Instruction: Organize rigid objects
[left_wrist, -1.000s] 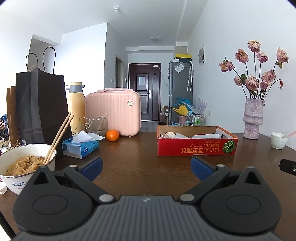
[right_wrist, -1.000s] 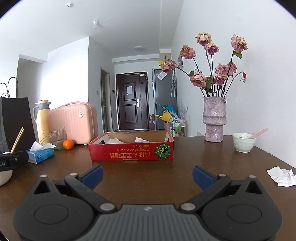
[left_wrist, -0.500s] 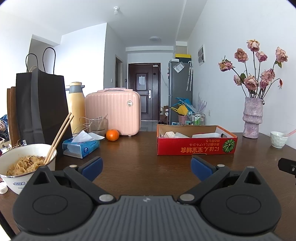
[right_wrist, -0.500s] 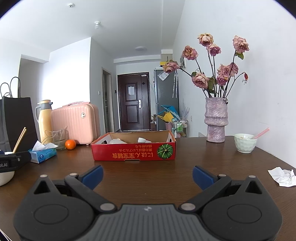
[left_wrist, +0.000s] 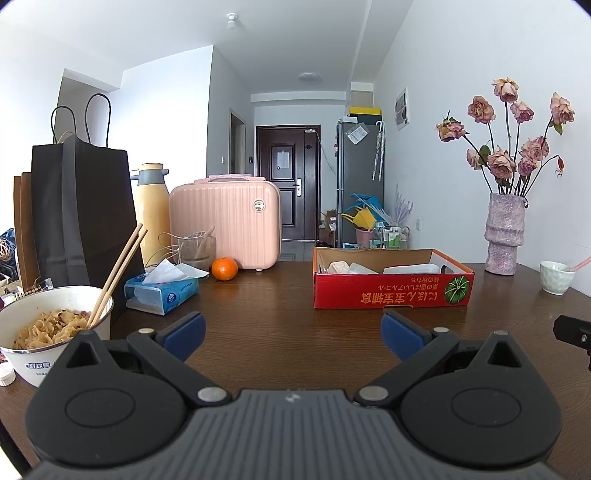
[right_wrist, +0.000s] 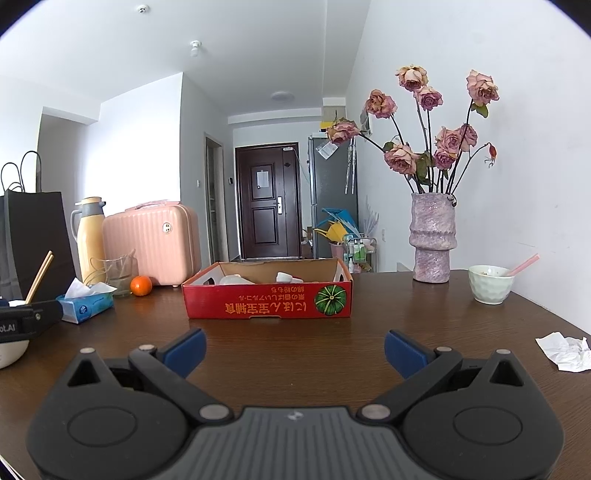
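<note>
A: Only the right wrist view catches the crumpled tissue (right_wrist: 564, 350) by the bench (right_wrist: 295, 332) edge. The left view has the noodle bowl (left_wrist: 55, 332) with chopsticks (left_wrist: 118, 273).

B: Yep. Left gripper (left_wrist: 291, 332) and right gripper (right_wrist: 294, 350) both spread wide, holding nothing. The red cardboard box (right_wrist: 267, 304) sits mid-bench, with bare wood between it and both grippers.

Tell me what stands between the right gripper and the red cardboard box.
Nothing visible. Only bare table lies between the open right gripper and the red cardboard box, which sits straight ahead.
</note>
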